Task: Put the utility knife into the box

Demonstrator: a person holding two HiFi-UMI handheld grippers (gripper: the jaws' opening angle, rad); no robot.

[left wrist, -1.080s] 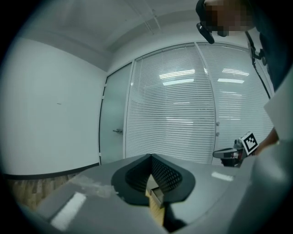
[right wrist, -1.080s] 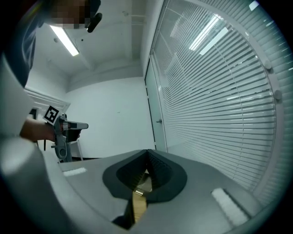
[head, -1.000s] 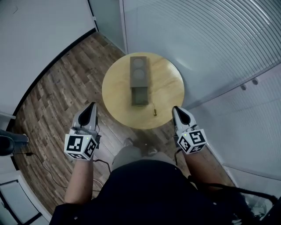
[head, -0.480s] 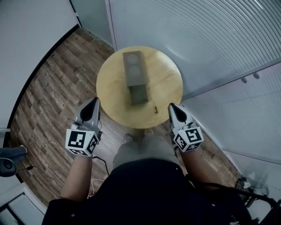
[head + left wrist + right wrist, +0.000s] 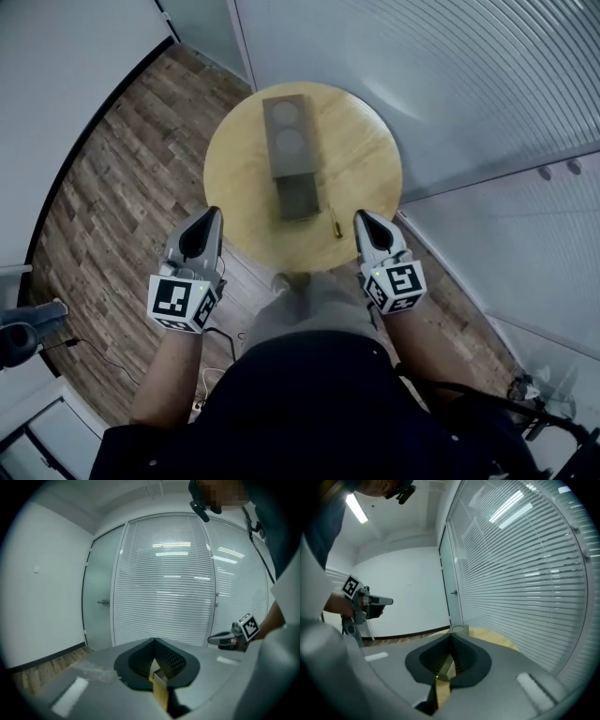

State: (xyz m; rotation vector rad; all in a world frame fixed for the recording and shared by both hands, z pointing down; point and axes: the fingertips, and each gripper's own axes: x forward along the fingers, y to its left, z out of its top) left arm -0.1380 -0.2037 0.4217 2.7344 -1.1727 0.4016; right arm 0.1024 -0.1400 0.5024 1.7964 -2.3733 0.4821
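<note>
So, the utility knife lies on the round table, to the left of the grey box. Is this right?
Not quite. The utility knife lies on the round table to the right of the grey box, not to the left of it, near the tip of the right gripper. The head view shows this.

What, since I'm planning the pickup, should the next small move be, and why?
Probably open the right gripper and ease it toward the utility knife. Its jaws are together and empty, and the knife lies on the table near its front edge, close to that gripper's tip and apart from the box.
</note>
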